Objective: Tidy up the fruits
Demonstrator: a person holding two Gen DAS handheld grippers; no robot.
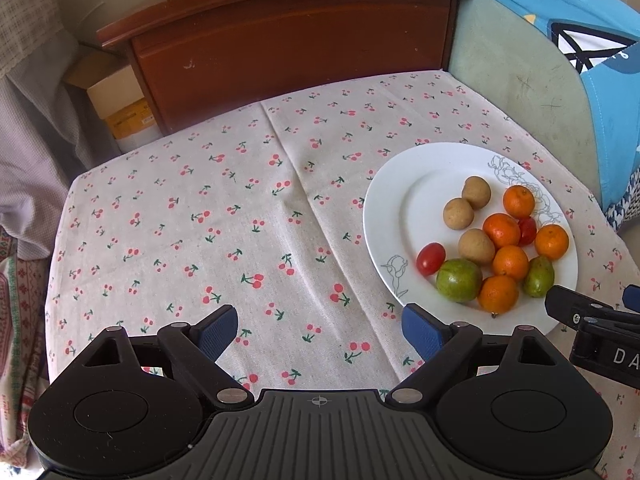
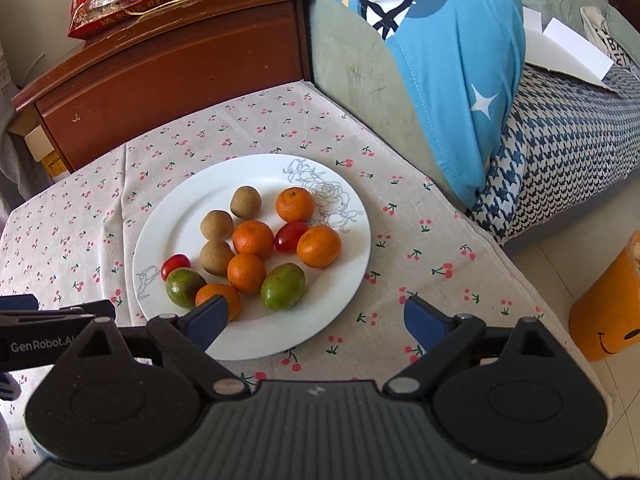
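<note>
On the cherry-print tablecloth (image 1: pixel 248 216) beside a wooden cabinet (image 1: pixel 296 48), we hold both the left gripper (image 1: pixel 320 328) and the right gripper (image 2: pixel 316 320) wide open and empty near the fruit plate (image 2: pixel 180 216).

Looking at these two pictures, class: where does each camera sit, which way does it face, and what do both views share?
Left wrist view: sits on the left tool, angled down across the cherry-print tablecloth; its open blue-padded fingers and the right tool's tip show.
Right wrist view: sits on the right tool, angled down at the round white plate of mixed fruit; its open fingers and the left tool's side show.
Shared: plate, tablecloth, brown wooden cabinet.
</note>
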